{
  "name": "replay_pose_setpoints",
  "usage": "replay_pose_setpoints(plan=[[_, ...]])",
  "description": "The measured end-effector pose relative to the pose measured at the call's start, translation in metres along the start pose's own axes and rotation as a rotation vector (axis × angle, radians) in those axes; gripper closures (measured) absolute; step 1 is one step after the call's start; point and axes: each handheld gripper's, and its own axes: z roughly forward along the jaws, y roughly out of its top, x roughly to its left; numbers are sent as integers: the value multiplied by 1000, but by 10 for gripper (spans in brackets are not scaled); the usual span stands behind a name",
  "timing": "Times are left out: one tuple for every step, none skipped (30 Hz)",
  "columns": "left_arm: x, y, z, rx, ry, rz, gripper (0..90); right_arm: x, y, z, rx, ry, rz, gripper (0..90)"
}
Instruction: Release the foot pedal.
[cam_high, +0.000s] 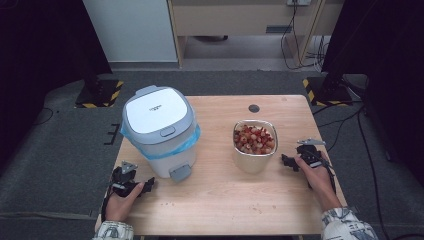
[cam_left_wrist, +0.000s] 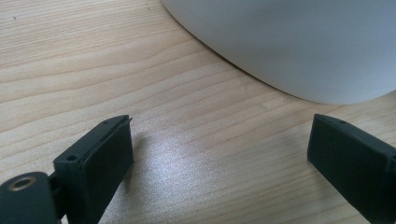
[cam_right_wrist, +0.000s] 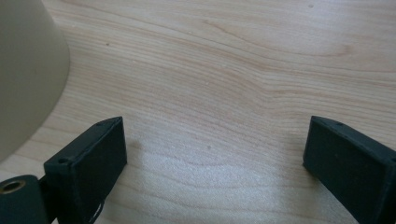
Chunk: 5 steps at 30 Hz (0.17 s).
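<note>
Both grippers rest low on the wooden table (cam_high: 220, 200), jaws spread, nothing between them: left gripper (cam_high: 148, 184) just beside the closed pedal bin (cam_high: 159, 131), right gripper (cam_high: 285, 161) near the untouched metal container of red fruit (cam_high: 254, 144). Work judged not yet begun.

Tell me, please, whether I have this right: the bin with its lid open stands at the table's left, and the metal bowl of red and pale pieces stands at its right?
Not quite: the bin has its lid shut, as the high view shows. The rest holds: it stands at the table's left, with the metal bowl of red and pale pieces at its right.
</note>
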Motion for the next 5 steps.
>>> replay_pose_setpoints(plan=[[0,0,0,3,0,3,57,0,-1,-2,1,-2,0,56],[0,0,0,6,3,9,57,1,-2,-2,1,-3,-2,51],[0,0,1,4,3,12,55,1,-2,-2,2,-4,1,49],[0,0,1,3,3,12,53,1,-2,-2,3,-6,2,46],[0,0,1,3,3,12,53,1,-2,-2,3,-6,2,46]])
